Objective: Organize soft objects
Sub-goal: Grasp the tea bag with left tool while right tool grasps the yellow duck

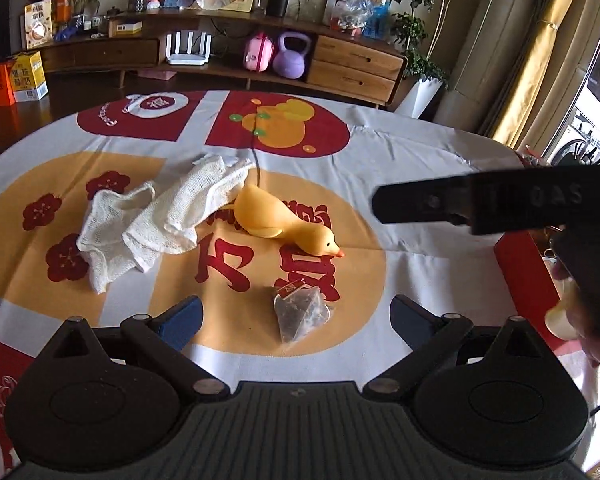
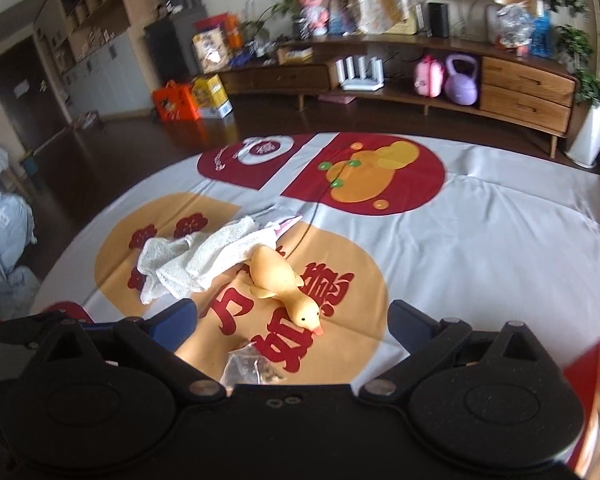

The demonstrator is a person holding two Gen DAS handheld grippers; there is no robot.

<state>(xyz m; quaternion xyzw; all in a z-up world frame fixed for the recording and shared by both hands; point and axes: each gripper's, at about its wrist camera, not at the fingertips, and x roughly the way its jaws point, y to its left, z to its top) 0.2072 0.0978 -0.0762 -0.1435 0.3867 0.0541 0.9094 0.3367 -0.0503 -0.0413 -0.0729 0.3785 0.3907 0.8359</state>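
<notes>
Your left gripper (image 1: 296, 320) is spread wide above the worktop (image 1: 420, 168), its blue fingers (image 1: 182, 322) holding nothing and touching nothing. Farthest left on the cloth lies the crumpled white towel (image 1: 152, 224), its long axis running from near left up to far right, its far end touching the tail of the yellow duck toy (image 1: 284, 224). The duck lies flat, long axis diagonal, tail away from you and orange beak pointing toward the near right. Just in front of the beak, between your left fingers, rests a small clear packet (image 1: 300, 312) of dark bits. Your right gripper (image 2: 292, 322) is likewise spread wide and empty, hovering with the duck's head between its fingers.
</notes>
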